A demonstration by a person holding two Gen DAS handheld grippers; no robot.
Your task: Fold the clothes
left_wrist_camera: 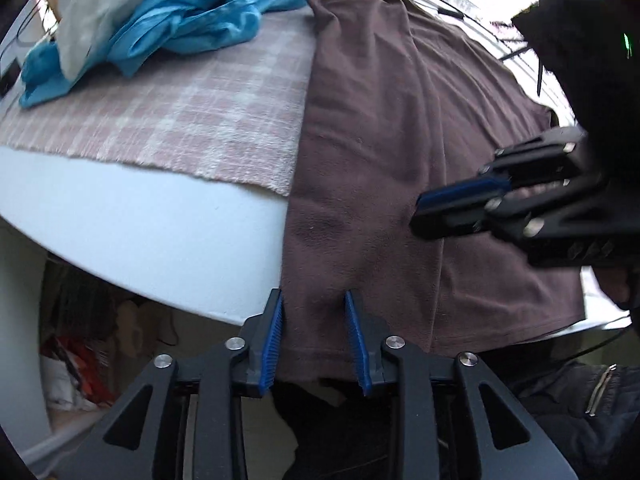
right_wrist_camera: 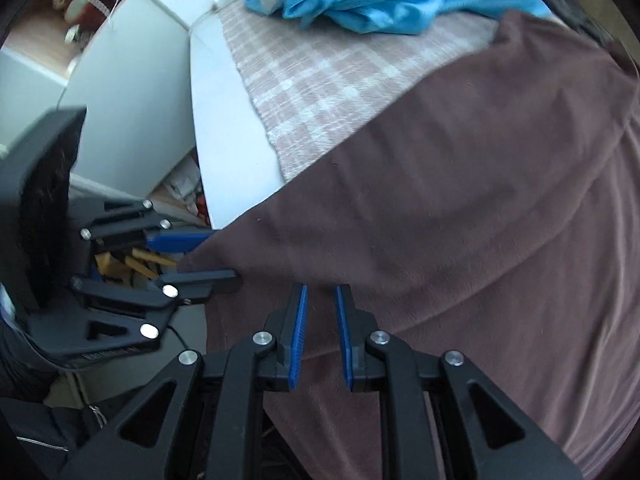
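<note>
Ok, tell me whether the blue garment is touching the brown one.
Cannot tell. In the left wrist view the blue garment reaches the brown garment's far edge, but no plain contact or gap shows there; the right wrist view is blurred.

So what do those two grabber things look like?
Both look alike. The left gripper and right gripper are matte black, with angular linkage arms that have triangle cut-outs and shiny silver round pins. Each finger has a ridged bright blue pad. A small green light glows on the right one's body.

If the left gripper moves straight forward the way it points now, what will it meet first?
Most likely the brown garment: the left gripper has open jaws at its near corner, though contact depth is unclear.
</note>
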